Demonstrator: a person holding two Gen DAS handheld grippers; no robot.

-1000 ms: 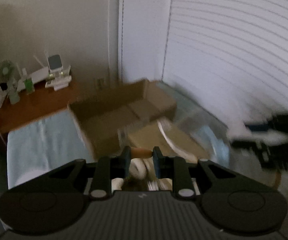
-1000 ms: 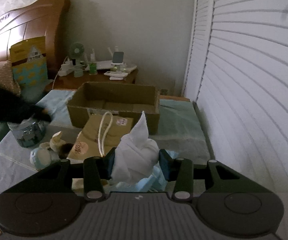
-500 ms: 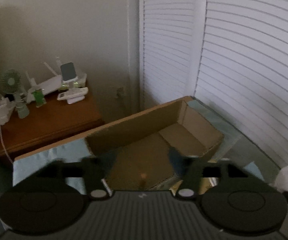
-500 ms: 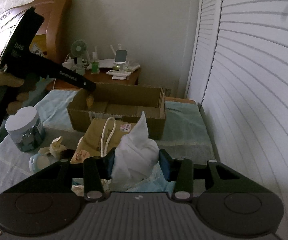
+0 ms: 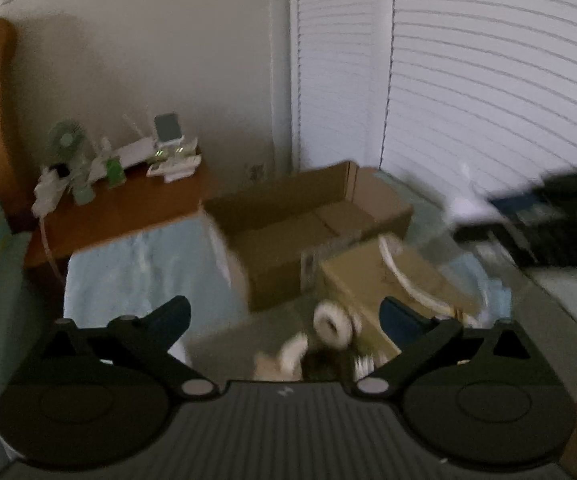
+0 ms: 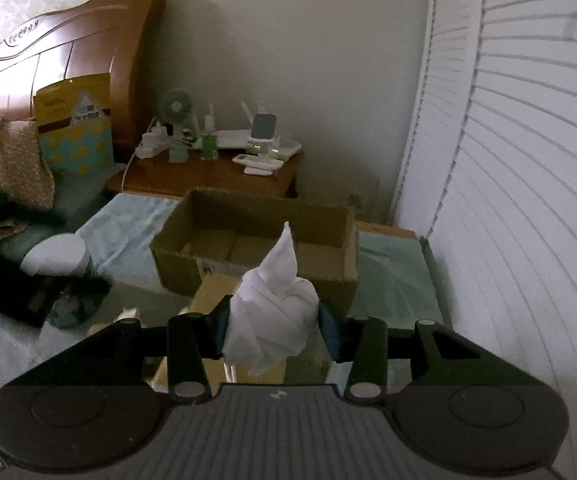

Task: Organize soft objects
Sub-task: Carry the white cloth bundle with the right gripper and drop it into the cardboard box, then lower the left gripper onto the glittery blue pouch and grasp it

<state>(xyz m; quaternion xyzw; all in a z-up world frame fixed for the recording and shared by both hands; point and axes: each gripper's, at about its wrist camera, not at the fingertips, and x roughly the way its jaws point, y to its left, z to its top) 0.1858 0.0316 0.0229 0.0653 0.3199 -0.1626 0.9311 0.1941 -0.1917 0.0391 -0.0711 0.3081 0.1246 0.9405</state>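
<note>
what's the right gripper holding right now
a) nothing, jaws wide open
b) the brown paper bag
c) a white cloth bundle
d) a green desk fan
c: in the right wrist view the right gripper has its blue pads pressed on both sides of a white cloth bundle, held in front of the open cardboard box.

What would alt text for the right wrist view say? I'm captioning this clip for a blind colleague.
The right gripper clamps a bundled white cloth, held up in front of an open cardboard box on a pale blue cover. Behind stand a cluttered wooden nightstand, a carved headboard and white louvred doors.
</note>
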